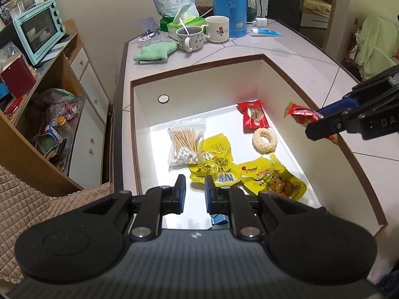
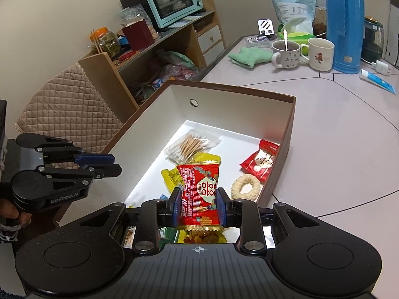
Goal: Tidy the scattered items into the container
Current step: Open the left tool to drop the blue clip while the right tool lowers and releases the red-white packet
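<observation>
Both claws tilt down over the box [image 2: 286, 134].
Right claw [image 2: 198, 205] grips a red Korean-lettered snack packet [image 2: 199, 186]; left claw [image 1: 195, 194], marked "GenRobot.AI", stands slightly parted, empty.

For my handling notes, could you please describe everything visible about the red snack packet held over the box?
The red snack packet is a glossy foil pouch with gold crimped ends, Korean lettering in a white circle and fruit pictures. The right gripper pinches its sides between blue-padded fingers, holding it above the box, clear of the contents.
</observation>
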`<state>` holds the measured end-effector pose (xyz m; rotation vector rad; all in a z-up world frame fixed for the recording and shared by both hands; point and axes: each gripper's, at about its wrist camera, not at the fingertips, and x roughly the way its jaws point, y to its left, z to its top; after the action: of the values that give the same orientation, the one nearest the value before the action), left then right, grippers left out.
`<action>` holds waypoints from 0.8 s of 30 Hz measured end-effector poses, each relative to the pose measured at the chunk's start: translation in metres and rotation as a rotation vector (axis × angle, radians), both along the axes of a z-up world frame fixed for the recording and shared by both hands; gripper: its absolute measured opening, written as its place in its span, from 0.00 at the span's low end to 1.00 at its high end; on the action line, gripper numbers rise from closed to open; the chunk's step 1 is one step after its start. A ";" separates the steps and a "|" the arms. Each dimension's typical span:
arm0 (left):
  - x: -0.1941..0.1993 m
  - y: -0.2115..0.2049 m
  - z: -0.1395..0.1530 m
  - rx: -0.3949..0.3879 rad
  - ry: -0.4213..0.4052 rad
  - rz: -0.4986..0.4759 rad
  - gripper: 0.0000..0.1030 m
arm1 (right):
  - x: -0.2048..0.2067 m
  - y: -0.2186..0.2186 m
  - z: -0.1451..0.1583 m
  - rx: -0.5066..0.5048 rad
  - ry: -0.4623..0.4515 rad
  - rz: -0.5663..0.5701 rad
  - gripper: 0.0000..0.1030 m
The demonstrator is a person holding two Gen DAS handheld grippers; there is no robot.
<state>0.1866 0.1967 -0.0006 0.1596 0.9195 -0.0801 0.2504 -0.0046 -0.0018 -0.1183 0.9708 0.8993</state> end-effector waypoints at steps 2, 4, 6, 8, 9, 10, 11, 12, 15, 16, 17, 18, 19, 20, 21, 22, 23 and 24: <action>0.001 0.001 0.002 0.000 -0.005 0.004 0.12 | 0.002 0.002 -0.001 -0.001 0.000 -0.001 0.27; 0.002 0.002 0.003 0.000 -0.008 0.005 0.13 | 0.004 0.004 -0.003 -0.002 0.000 -0.003 0.27; 0.003 0.002 0.003 0.001 -0.009 0.003 0.14 | 0.008 0.007 -0.006 -0.004 0.000 -0.005 0.27; 0.005 0.002 0.003 0.000 -0.009 0.000 0.14 | 0.011 0.011 -0.008 -0.007 -0.002 -0.007 0.27; 0.006 0.002 0.002 -0.001 -0.008 -0.001 0.16 | 0.013 0.012 -0.010 -0.009 -0.003 -0.009 0.27; 0.007 0.002 0.002 -0.002 -0.008 -0.003 0.16 | 0.015 0.015 -0.011 -0.011 -0.002 -0.010 0.27; 0.008 0.002 0.002 -0.003 -0.009 -0.005 0.16 | 0.018 0.017 -0.013 -0.012 -0.001 -0.011 0.27; 0.009 0.002 0.002 -0.004 -0.009 -0.006 0.16 | 0.020 0.019 -0.015 -0.015 -0.002 -0.013 0.27; 0.012 0.004 0.002 -0.006 -0.012 -0.009 0.16 | 0.027 0.025 -0.020 -0.025 -0.004 -0.019 0.27; 0.014 0.004 0.001 -0.005 -0.012 -0.009 0.16 | 0.030 0.027 -0.021 -0.028 -0.005 -0.022 0.27; 0.015 0.005 0.001 -0.003 -0.013 -0.009 0.16 | 0.032 0.029 -0.023 -0.031 -0.006 -0.024 0.27; 0.017 0.006 0.001 -0.002 -0.015 -0.010 0.16 | 0.036 0.032 -0.025 -0.034 -0.007 -0.026 0.27; 0.019 0.007 0.001 -0.002 -0.016 -0.010 0.16 | 0.039 0.034 -0.027 -0.036 -0.008 -0.028 0.27; 0.021 0.007 0.001 -0.001 -0.017 -0.011 0.16 | 0.042 0.037 -0.029 -0.039 -0.009 -0.030 0.27; 0.023 0.008 0.001 0.000 -0.018 -0.013 0.16 | 0.046 0.039 -0.031 -0.042 -0.008 -0.032 0.27; 0.026 0.008 0.001 0.000 -0.019 -0.015 0.16 | 0.050 0.042 -0.033 -0.045 -0.007 -0.033 0.27; 0.028 0.008 0.001 0.000 -0.020 -0.017 0.16 | 0.053 0.045 -0.035 -0.049 -0.007 -0.035 0.27; 0.030 0.009 0.000 -0.001 -0.021 -0.019 0.16 | 0.056 0.047 -0.038 -0.052 -0.007 -0.037 0.27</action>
<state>0.2164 0.2054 -0.0003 0.1681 0.8971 -0.0960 0.3068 0.0425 -0.0394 -0.1472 0.9871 0.8397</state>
